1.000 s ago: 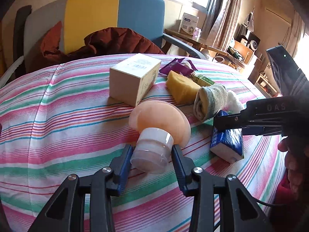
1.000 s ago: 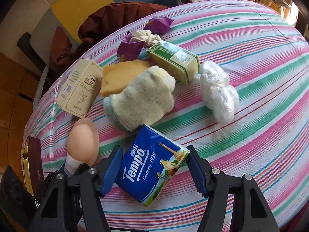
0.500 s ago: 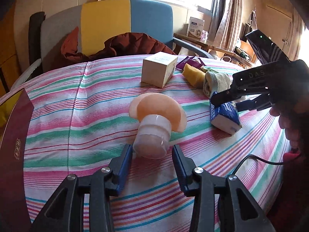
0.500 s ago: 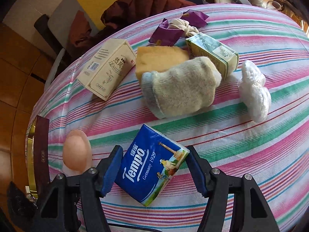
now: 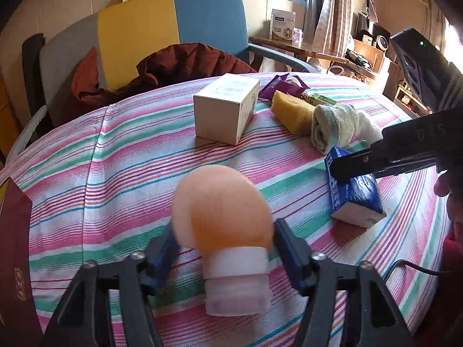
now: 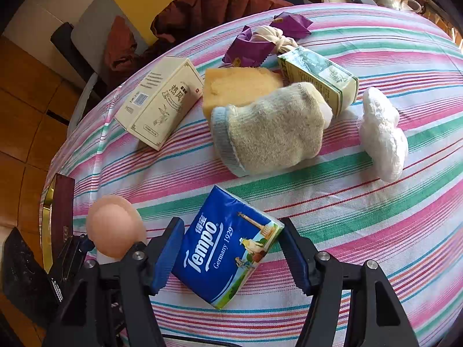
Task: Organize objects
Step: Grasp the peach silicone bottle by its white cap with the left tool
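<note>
A peach mushroom-shaped lamp with a white stem stands upright on the striped tablecloth. It is between the fingers of my left gripper, whose jaws are opening; the pads stand just off it. The lamp also shows at the lower left of the right wrist view. My right gripper is shut on a blue Tempo tissue pack, which rests low on the cloth. In the left wrist view that gripper reaches in from the right over the pack.
Behind lie a cream box, a yellow sponge, a rolled sock, a green carton, a purple wrapper and a white plastic wad. A dark red box sits at the left edge; a chair with a jacket stands behind.
The lamp lay tilted with its base toward the left camera; it now stands upright and closer. The left jaws have widened. The right gripper shifted slightly, with the tissue pack still in it.
</note>
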Tool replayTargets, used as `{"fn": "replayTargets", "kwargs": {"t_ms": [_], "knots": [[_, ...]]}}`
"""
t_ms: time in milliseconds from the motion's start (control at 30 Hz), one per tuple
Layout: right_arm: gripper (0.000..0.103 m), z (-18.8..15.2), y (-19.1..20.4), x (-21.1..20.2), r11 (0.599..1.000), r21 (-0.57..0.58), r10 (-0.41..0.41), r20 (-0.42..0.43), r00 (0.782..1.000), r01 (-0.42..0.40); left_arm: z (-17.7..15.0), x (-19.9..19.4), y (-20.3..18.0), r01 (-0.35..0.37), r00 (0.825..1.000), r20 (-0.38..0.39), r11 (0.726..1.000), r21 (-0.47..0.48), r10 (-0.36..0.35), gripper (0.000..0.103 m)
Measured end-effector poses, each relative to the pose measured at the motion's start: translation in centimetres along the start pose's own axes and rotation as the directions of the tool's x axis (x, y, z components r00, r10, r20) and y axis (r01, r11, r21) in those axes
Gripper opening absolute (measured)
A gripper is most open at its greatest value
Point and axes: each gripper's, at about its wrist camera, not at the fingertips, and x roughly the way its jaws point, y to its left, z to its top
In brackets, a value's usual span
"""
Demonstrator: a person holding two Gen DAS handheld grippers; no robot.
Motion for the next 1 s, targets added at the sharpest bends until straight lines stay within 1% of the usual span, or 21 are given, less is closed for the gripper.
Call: {"fn": "replayTargets", "kwargs": {"t_ms": [33, 133, 233, 300, 400, 433, 533, 600, 767, 900, 1000], "knots": [[0.067, 0.0, 0.0, 0.0, 1.0, -0.001, -0.001, 0.0, 1.0, 0.001, -0.1, -0.1, 0.4, -0.002, 1.0, 0.005, 1.0, -0.018, 0.002, 0.049], [0.067, 0.0, 0.0, 0.0, 1.0, 0.001, 0.002, 0.006, 1.0, -0.002, -0.5, -0.6, 1.9, 0.031, 0.999, 0.031, 0.996, -0.085, -0.029, 0.048], [0.067, 0.1, -0.1, -0.3, 1.0, 0.002, 0.018, 0.012, 1.0, -0.018, -1.2, -1.4, 3.3, 0.024, 0.998, 0.057, 0.988, -0.151, -0.015, 0.048], [0.067, 0.1, 0.1, -0.2, 1.0, -0.004, 0.03, 0.011, 0.999, -0.03, -1.6, -1.9, 4.1, 0.034, 0.997, 0.07, 0.982, -0.185, -0.021, 0.048], [0.067, 0.1, 0.6, -0.2, 0.999, -0.023, 0.046, 0.017, 0.999, -0.045, -2.5, -2.7, 5.1, 0.031, 0.997, 0.071, 0.972, -0.231, -0.015, 0.048], [0.067, 0.1, 0.9, -0.2, 0.998, -0.032, 0.052, 0.018, 0.998, -0.051, -2.8, -3.1, 5.4, 0.038, 0.997, 0.068, 0.967, -0.252, -0.021, 0.048], [0.067, 0.0, 1.5, -0.1, 0.996, -0.061, 0.062, 0.019, 0.998, -0.06, -3.6, -4.7, 6.1, 0.09, 0.994, 0.086, 0.945, -0.316, -0.066, 0.048], [0.067, -0.1, 2.1, 0.2, 0.995, -0.083, 0.057, 0.012, 0.998, -0.056, -3.7, -5.8, 6.2, 0.113, 0.991, 0.103, 0.939, -0.326, -0.083, 0.048], [0.066, -0.7, 3.4, 1.1, 0.989, -0.138, 0.043, -0.004, 0.999, -0.043, -3.6, -8.4, 6.9, 0.129, 0.985, 0.148, 0.938, -0.322, -0.085, 0.048], [0.066, -1.0, 4.0, 1.3, 0.984, -0.139, 0.112, -0.02, 0.993, -0.114, -3.8, -10.2, 8.6, 0.122, 0.984, 0.164, 0.927, -0.354, -0.066, 0.048], [0.066, -1.4, 4.7, 1.6, 0.978, -0.136, 0.154, -0.032, 0.988, -0.157, -4.2, -11.4, 10.5, 0.116, 0.984, 0.174, 0.911, -0.395, -0.05, 0.048]]}}
